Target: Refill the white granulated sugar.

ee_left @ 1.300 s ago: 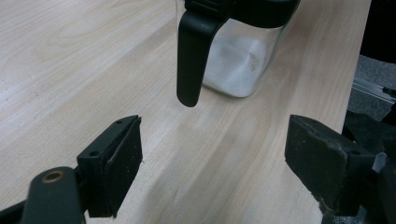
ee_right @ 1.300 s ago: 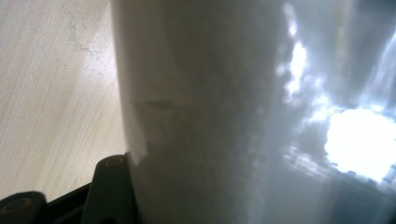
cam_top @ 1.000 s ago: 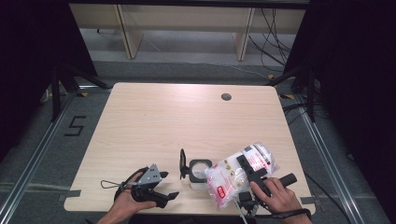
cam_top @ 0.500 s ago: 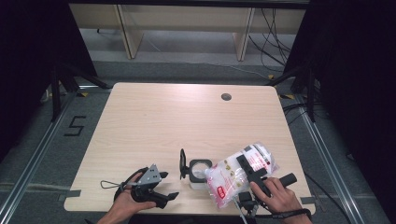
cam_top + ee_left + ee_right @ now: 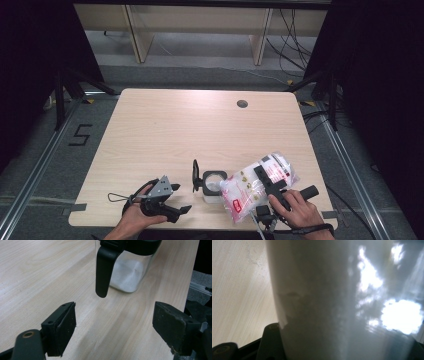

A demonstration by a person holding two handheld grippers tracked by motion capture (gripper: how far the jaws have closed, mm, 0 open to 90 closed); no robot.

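Gripping a clear plastic bag (image 5: 257,185) of white powder with red print, the right tool (image 5: 267,181) lies across the bag at the lower right of the high view, its jaws closed on the plastic. The person's right hand (image 5: 295,210) holds the tool from the bottom edge of the frame. In the right gripper view the bag's pale, glossy side (image 5: 347,300) sits right up against the lens — light tabletop (image 5: 237,290) shows at the left.

Just left of the bag stands a small clear container (image 5: 214,184) with a black rim, its black lid (image 5: 195,175) flipped up on its left side. In the left gripper view it sits at the top centre, white powder (image 5: 126,273) in its base, the lid's tab (image 5: 103,270) hanging down in front.

The left tool (image 5: 179,198) rests at the lower left of the high view, held by the left hand (image 5: 137,220) — its jaws stand wide apart with bare tabletop between them, pointing at the container but short of it.
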